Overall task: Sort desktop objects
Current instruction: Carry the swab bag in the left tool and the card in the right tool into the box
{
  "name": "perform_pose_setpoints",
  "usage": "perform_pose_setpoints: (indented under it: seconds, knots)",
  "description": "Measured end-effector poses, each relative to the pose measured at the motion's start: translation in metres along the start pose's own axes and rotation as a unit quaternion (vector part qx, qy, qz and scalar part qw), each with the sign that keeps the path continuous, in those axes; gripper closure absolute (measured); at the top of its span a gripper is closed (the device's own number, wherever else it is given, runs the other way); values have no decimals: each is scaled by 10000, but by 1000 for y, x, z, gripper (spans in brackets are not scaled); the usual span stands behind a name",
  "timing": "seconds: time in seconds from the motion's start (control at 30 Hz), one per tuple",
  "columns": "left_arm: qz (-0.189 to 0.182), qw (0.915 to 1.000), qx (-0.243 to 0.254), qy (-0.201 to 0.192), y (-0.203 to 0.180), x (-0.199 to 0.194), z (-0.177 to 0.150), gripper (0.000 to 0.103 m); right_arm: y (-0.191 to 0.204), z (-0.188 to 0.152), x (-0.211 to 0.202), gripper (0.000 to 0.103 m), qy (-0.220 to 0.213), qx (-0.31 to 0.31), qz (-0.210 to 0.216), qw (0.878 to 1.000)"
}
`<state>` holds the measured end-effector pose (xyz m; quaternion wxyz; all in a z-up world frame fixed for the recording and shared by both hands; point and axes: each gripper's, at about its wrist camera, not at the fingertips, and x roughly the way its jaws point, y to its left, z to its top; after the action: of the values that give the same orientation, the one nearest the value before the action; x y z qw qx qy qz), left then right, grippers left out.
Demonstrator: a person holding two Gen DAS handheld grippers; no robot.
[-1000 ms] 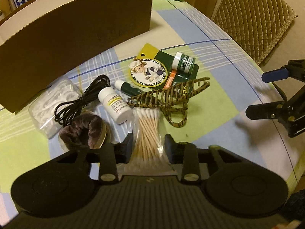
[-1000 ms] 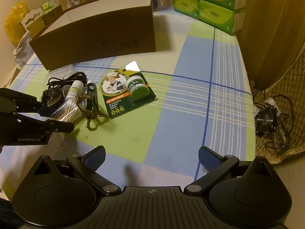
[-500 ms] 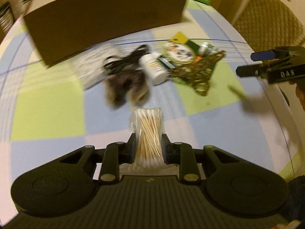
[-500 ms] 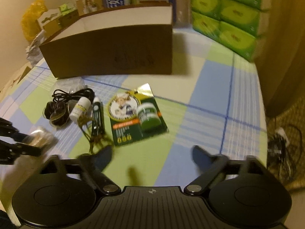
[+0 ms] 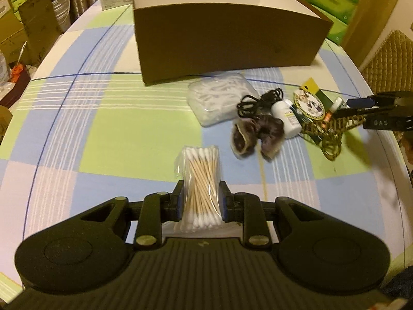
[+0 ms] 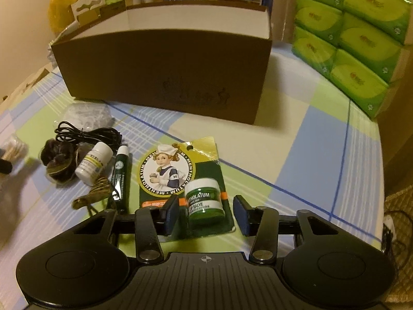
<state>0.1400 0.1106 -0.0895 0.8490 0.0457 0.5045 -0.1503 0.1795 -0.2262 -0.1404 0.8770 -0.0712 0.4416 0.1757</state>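
Cotton swabs [image 5: 200, 180], a clear packet of them, sit clenched between the pads of your left tongs [image 5: 200, 201], lifted above the checked desk [image 5: 116, 129] and well short of the brown cardboard box [image 5: 227, 44] that stands open at the far side. Moving rightward in the left view, a clear bag of white pieces [image 5: 219, 100] lies just in front of the box, then a black cable [image 5: 258, 100], a dark furry scrunchie [image 5: 258, 134], a small white bottle [image 5: 286, 118] and a leopard-print hair claw [image 5: 327, 131], all crowded together. Furthest right is the carded lip salve [image 6: 204, 201]: your right tongs [image 6: 205, 213] have just been closing around its green jar, which sits between the pads, but a gap shows on each side, so they are not yet gripping it. A dark green tube [image 6: 120, 178] lies just left of that card. No view shows the floor of the box, so you cannot tell whether anything is already sorted into it. Judging by the pile on the desk, the job looks barely begun: one item is in hand, one is about to be taken, and at least six more wait. Green tissue packs [image 6: 361, 38] are stacked at the far right edge, apart from the pile.
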Motion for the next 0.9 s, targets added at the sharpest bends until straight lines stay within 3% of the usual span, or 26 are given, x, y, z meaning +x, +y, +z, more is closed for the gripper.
perform_pose_setpoints:
  seconds: [0.1, 0.53, 0.9]
  knots:
    - [-14, 10000, -35, 5, 3, 1, 2, 82, 3, -1, 6, 73, 103, -145, -52, 9998]
    - [-133, 9999, 77, -73, 1, 0, 13, 82, -10, 3, -30, 74, 32, 167, -264, 9995]
    - [-318, 9979, 200, -529, -1, -27, 46, 82, 0, 37, -82, 74, -379, 222, 151, 9989]
